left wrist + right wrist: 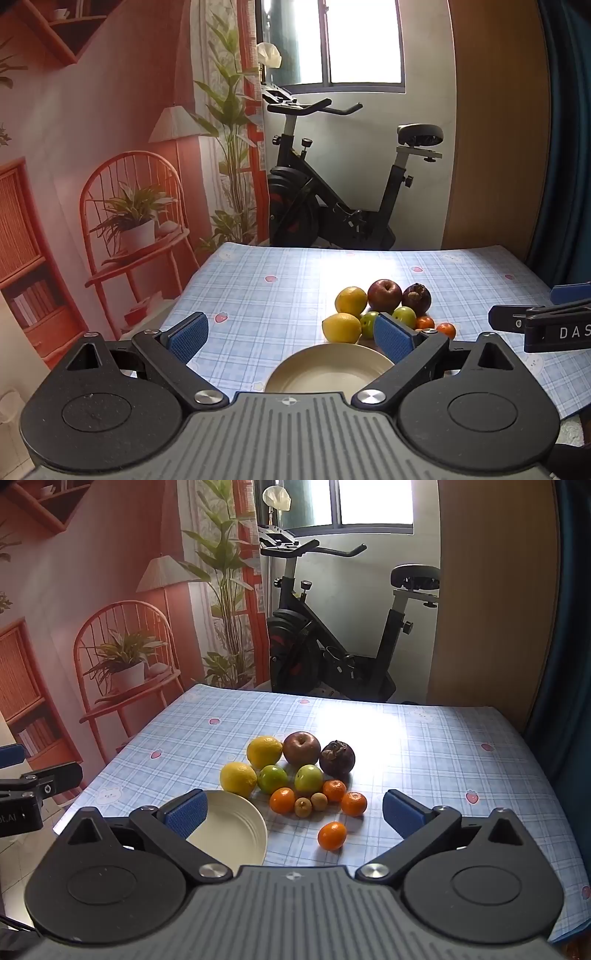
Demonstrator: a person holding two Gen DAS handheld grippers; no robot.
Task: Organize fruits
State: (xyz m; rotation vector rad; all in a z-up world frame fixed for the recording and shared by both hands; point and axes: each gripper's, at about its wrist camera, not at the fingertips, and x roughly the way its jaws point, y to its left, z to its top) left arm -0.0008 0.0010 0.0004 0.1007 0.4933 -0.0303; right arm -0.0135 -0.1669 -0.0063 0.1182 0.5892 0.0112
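Both tools hang over the counter with jaws spread wide and empty — the left tool and the right tool. The fruits lie grouped just beside the empty plate. No fruit is taken yet, it seems — the next move probably calls for lowering onto the lone mandarin.

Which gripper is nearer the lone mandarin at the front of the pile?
Right. The lone mandarin lies between the open fingers of the right gripper, just ahead of it. The left gripper sits off to the side over the plate, fingers open.
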